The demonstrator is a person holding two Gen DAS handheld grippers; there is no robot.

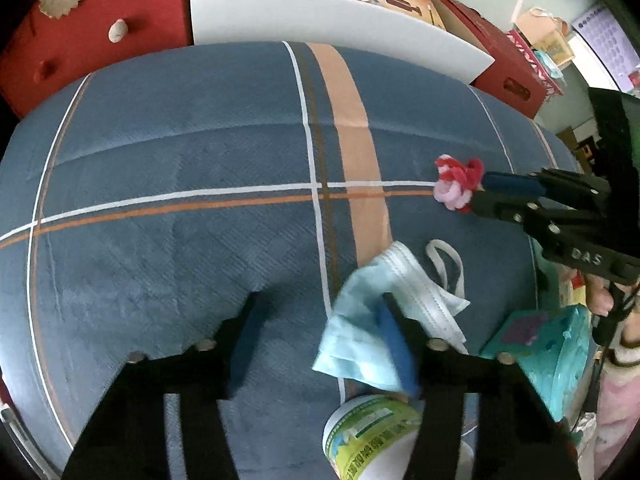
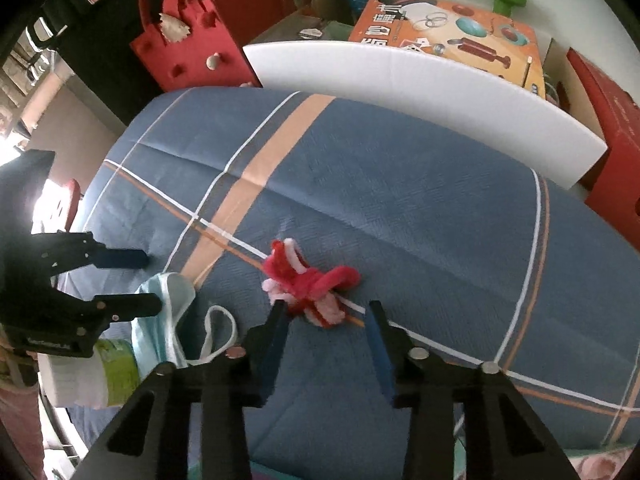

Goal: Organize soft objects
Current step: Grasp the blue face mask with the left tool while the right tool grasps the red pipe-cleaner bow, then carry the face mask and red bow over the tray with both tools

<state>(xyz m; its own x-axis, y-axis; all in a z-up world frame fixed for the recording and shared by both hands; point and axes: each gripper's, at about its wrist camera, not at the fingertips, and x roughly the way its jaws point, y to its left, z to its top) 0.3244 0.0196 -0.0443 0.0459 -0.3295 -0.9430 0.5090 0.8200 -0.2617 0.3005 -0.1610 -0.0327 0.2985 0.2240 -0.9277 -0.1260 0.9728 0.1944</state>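
A: Starting from the left, the left gripper (image 1: 320,336) is hanging low over the blue quilted cloth with white and orange stripes (image 1: 180,152). Its jaws are standing wide apart, and they are holding nothing.

B: But the pale blue pleated face mask with white ear loops (image 1: 360,344) is lying right there?

A: Yes, it is lying crumpled on the cloth, and one blue-padded finger (image 1: 394,344) is resting on it or just over it (I cannot tell which). The other finger is standing well to the left of it, so the mask is not sitting between the two.

B: And just below the mask?

A: A white round tub with a green label (image 1: 372,436) is lying on its side near the mask. I cannot tell if it is open.

B: Now going to the right.

A: The right gripper (image 2: 328,312) is also spread wide and is carrying nothing. The fuzzy red and pink pipe-cleaner knot (image 2: 308,284) is lying on the cloth just ahead of its fingertips, partly between them, and the left tip is looking very close to it.

B: So how far is the tidying?

A: I am judging it as early. Both soft things are lying loose on the cloth, apart from each other, and neither one is being gripped. The picking up and the putting away are not yet done, and the pictures are not showing where the things should go.
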